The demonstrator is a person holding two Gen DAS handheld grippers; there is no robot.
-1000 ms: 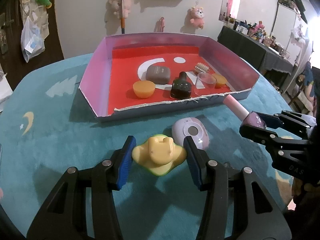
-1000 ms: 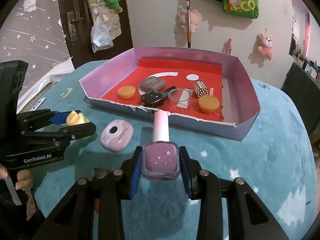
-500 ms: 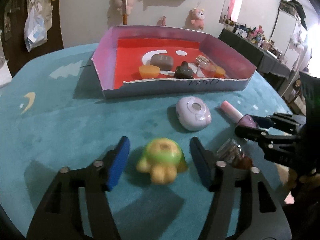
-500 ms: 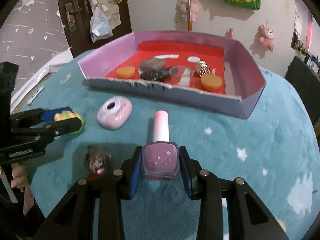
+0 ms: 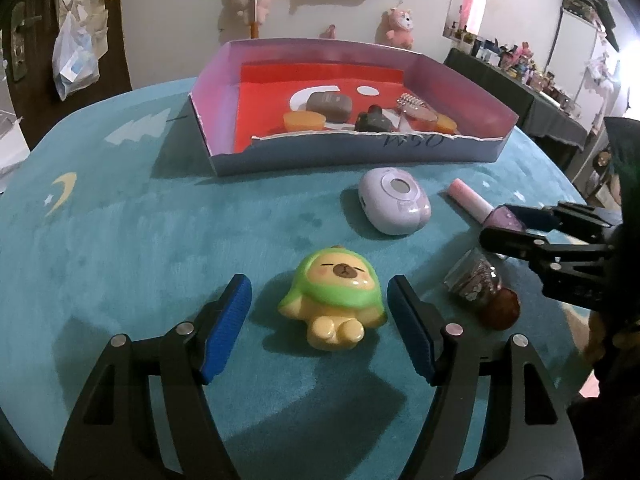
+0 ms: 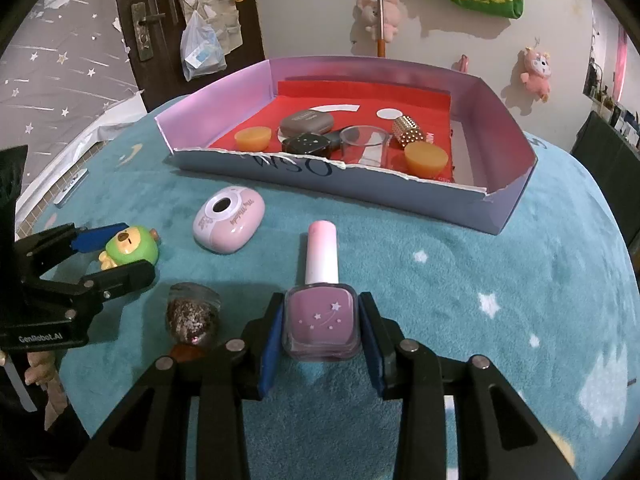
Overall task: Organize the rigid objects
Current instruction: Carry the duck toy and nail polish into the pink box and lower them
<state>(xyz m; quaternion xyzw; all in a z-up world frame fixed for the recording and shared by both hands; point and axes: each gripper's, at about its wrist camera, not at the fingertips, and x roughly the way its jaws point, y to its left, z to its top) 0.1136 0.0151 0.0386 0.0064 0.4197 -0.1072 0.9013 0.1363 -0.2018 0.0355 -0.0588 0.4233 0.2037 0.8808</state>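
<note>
Left gripper [image 5: 319, 322]: fingers just spread, released; bear toy [image 5: 334, 297] lies on table [image 5: 120, 240] between them, untouched.
Right gripper [image 6: 322, 334]: fingers just easing apart; nail polish bottle [image 6: 322, 312] lies between them, pads apparently clear.

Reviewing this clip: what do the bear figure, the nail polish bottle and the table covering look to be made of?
Bear figure: glossy moulded plastic or vinyl, judging by the sharp highlights on its feet. Nail polish bottle: clear thick-walled body, glass or acrylic, with an edge of clear wall around the purple fill; its pink cap looks like matte plastic. Table covering: teal short-pile fabric, with soft mottled shading and no shine.
</note>
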